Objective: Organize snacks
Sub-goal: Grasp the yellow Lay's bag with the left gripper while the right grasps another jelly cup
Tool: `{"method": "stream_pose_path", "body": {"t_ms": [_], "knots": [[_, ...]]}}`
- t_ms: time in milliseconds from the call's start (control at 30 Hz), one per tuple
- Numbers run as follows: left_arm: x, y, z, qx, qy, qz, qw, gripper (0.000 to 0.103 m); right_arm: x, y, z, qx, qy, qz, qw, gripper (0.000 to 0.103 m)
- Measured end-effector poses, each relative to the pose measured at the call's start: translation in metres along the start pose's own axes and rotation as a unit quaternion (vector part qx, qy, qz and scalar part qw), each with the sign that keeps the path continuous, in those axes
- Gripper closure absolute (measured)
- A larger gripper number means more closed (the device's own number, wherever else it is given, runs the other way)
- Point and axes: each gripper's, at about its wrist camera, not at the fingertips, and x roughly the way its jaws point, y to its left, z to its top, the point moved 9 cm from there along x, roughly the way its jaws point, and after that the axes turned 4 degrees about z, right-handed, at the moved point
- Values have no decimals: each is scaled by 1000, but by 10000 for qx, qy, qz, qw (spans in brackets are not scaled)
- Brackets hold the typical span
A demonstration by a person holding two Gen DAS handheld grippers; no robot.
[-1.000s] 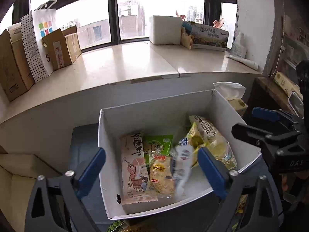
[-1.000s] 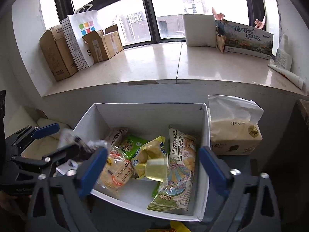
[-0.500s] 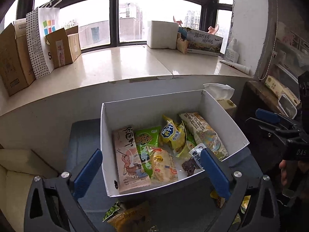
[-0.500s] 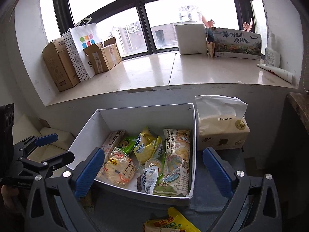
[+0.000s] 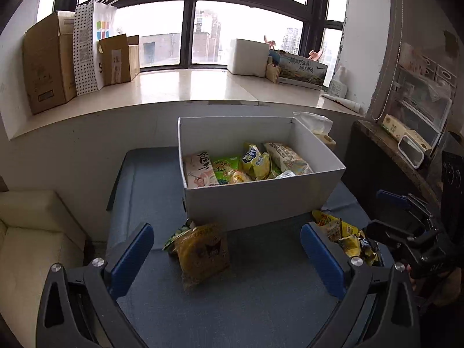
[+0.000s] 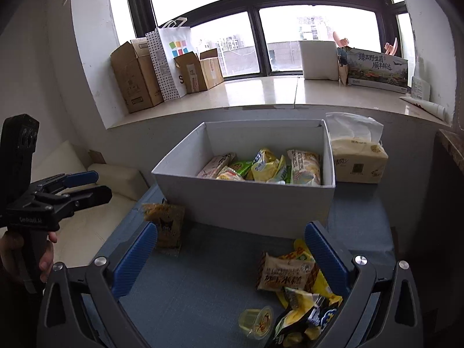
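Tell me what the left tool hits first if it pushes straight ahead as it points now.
Most likely the yellow snack packet, lying between the open left tool's fingers, just before the white box. Depth is uncertain; it could pass above the packet.

Daylit room with a wide dark-framed window (image 6: 261, 29)

A pale stone windowsill (image 6: 261, 92) carries brown cardboard boxes (image 6: 136, 75) and a white paper bag (image 6: 174, 55); a cream cushioned sofa (image 5: 32, 232) sits at the left, white walls (image 5: 365, 40) around.

Home room, sofa (image 5: 32, 232), window ledge (image 5: 185, 87)
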Motion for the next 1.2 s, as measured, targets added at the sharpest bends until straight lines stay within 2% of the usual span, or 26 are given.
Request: {"method": "stream_pose_path", "body": {"t_ms": [133,267,467,600,633,667,700,733,1033,1200], "knots": [[28,13,-34,-260,388,357,9983,0,3,7,-37,188,142,-98,9997,0],[69,16,-58,-401,695,879,9929,0,-6,14,-52,257,31,-191,9995,0],[119,10,-62,-339,889,1860,9779,0,-14,18,-57,277,-42,-207,9994,0],[144,6,-68,-323,1103,2117,9706,0,-17,13,-57,404,-76,-211,9989,0],[147,4,-70,-263,1135,2155,9695,5,-18,11,-58,415,-71,-217,9989,0],[149,4,-71,-218,1137,2200,9686,21,-19,10,-59,425,-63,-238,9988,0],[150,4,-73,-212,1151,2204,9684,26,-19,8,-59,436,-67,-266,9987,0],[149,4,-73,-237,1140,2161,9694,27,-20,6,-61,456,-75,-286,9985,0],[114,-2,-68,-366,821,1649,9822,27,-29,-15,-67,671,-68,-412,9969,0],[76,-6,-64,-404,658,931,9927,27,-35,-35,-82,549,219,-480,9971,0]]}}
